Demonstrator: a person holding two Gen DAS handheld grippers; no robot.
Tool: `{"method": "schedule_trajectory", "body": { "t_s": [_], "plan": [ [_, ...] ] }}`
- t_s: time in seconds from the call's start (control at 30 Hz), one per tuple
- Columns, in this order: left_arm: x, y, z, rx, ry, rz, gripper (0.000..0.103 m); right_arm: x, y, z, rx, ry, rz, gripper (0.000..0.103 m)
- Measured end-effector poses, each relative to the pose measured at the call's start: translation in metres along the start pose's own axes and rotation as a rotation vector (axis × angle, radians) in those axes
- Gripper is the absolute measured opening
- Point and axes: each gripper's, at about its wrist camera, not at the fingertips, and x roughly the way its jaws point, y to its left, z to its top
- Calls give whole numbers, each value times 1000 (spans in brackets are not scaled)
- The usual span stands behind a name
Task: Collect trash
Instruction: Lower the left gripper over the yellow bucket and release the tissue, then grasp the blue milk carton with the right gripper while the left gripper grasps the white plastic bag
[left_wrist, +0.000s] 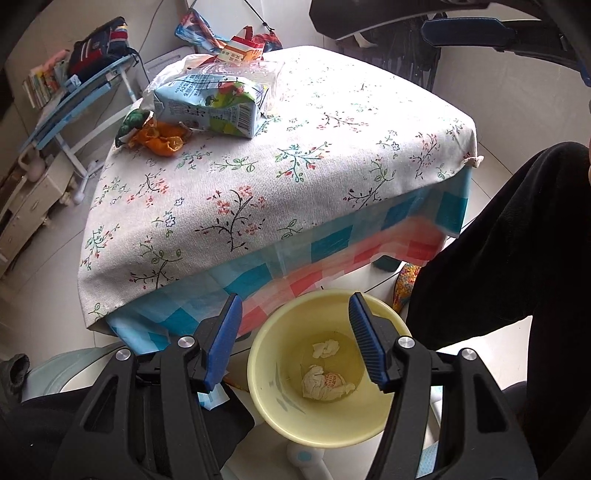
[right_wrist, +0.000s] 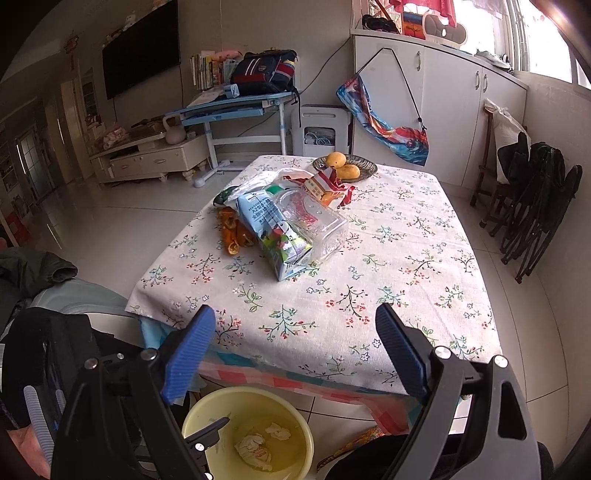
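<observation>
Holding my left gripper (left_wrist: 291, 343) released and empty above the yellow bin (left_wrist: 258, 369), where two paper wads (left_wrist: 327, 382) lie; right gripper (right_wrist: 295, 354) spread empty, facing the milk carton (right_wrist: 275, 236) and orange peel (right_wrist: 232, 236) awaiting collection on the table (right_wrist: 406, 280).

A floor of glossy pale tiles (right_wrist: 122, 229) is seen throughout. A black flat television (right_wrist: 142, 51) is mounted on the grey wall. A cream low drawer cabinet (right_wrist: 155, 157) is placed below it, beside a blue-framed tilting desk (right_wrist: 236, 105). White tall cupboards (right_wrist: 436, 107) are set under a bright window (right_wrist: 535, 33). Black folded chairs (right_wrist: 532, 203) are leaned against the right wall.
</observation>
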Motion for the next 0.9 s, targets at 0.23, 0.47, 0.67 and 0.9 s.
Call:
{"method": "schedule_trajectory", "body": {
  "t_s": [0.23,0.47,0.67,0.9],
  "plan": [
    [-2,2,2,-17,-22,0,58,-8,16,7,-47,-27,-15,86],
    [-4,6,3,-35,-42,3,58,-8,19,11,-56,-36,-18,88],
    [-7,10,5,-49,-57,18,58,-3,18,14,-61,-39,-26,89],
    [-11,37,11,-116,-55,147,62,23,-7,26,-27,-2,-8,89]
  ]
}}
